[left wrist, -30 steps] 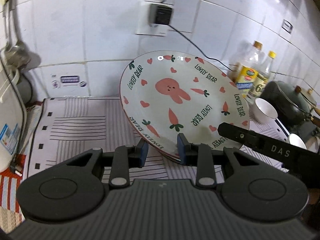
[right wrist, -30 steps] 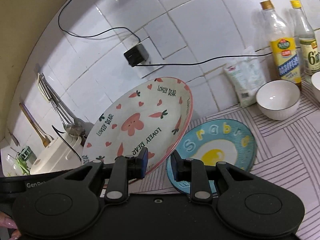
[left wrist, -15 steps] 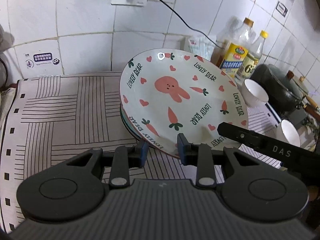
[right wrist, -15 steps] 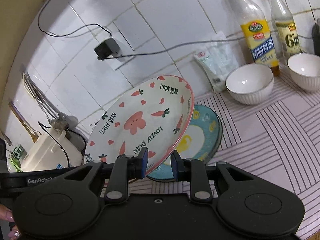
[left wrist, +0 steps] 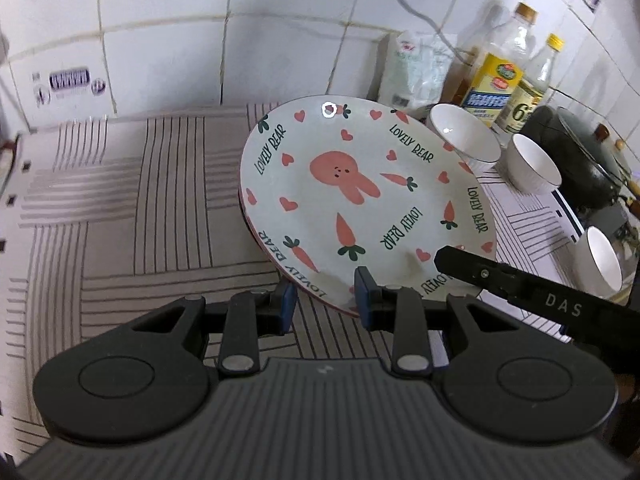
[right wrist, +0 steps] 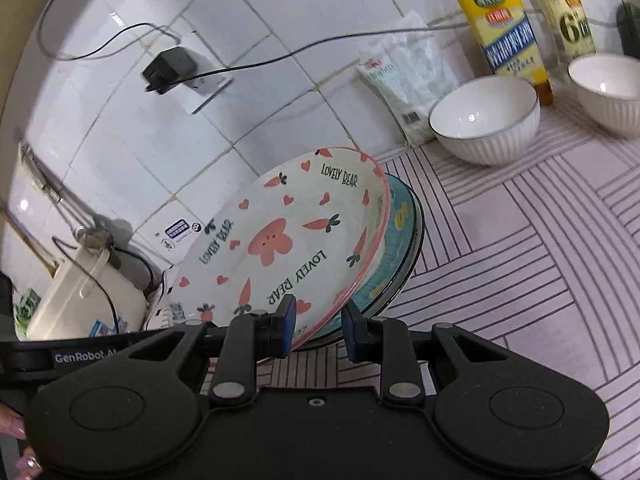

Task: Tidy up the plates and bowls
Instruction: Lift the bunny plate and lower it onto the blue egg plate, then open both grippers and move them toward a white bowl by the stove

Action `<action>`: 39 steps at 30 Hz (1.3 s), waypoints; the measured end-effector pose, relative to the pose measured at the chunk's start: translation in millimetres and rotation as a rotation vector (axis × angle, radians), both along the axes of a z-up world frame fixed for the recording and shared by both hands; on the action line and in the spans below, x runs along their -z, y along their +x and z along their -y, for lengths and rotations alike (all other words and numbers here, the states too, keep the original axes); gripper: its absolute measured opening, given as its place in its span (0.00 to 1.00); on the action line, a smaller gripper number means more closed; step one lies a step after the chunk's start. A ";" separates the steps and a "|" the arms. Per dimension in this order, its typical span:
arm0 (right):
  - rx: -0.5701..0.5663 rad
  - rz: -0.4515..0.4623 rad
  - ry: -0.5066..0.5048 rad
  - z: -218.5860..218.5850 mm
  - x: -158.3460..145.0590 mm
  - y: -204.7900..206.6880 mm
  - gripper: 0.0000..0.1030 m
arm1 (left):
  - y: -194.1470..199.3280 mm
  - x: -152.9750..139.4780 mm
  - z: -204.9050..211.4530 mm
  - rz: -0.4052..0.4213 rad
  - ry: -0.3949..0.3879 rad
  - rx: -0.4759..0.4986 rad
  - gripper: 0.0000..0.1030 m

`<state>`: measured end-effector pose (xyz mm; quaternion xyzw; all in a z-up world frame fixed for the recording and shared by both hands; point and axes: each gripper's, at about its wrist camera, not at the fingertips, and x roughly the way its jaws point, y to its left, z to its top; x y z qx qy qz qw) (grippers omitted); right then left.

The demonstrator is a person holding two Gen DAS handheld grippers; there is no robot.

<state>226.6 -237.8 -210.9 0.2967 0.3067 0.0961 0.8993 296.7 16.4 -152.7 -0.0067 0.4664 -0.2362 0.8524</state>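
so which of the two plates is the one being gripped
The bunny plate, white with carrots and "LOVELY BEAR", clamped by both the left gripper and right gripper. The blue plate lies underneath, ungripped.

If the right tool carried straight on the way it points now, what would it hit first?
The right tool already straddles the bunny plate's rim; beyond that, probably the blue plate close beneath it, though depth is unclear.

The striped cloth on the desk lies bare and open to the left of the tilted white rabbit-print plate. To the far right, two white ribbed bowls, oil bottles and a dark pot crowd the tiled wall, blocking passage there.
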 end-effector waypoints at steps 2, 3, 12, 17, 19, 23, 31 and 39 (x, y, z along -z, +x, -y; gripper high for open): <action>0.007 -0.016 0.008 -1.2 5.1 5.3 0.28 | 7.8 5.4 -1.4 -0.043 -0.009 -0.016 0.28; 0.010 -0.023 0.009 -1.5 7.3 7.0 0.28 | 10.0 7.4 -1.0 -0.053 -0.008 -0.018 0.28; 0.037 -0.149 -0.044 -5.6 2.2 28.0 0.28 | 26.5 12.1 11.1 -0.111 0.008 -0.009 0.28; 0.058 -0.191 -0.130 -14.4 -4.8 35.0 0.28 | 30.5 10.6 18.0 -0.126 0.033 -0.015 0.28; 0.062 -0.195 -0.160 -16.4 -5.6 35.6 0.28 | 30.5 9.8 19.3 -0.135 0.039 -0.015 0.28; 0.042 -0.178 -0.286 -28.8 -10.4 36.1 0.34 | 32.0 10.9 20.0 -0.144 0.053 -0.023 0.28; 0.022 -0.161 -0.435 -42.0 -12.0 39.6 0.40 | 33.2 10.7 25.9 -0.131 0.101 -0.044 0.28; 0.055 -0.127 -0.449 -30.1 -17.1 30.6 0.40 | 21.3 0.8 35.3 -0.054 0.192 -0.075 0.28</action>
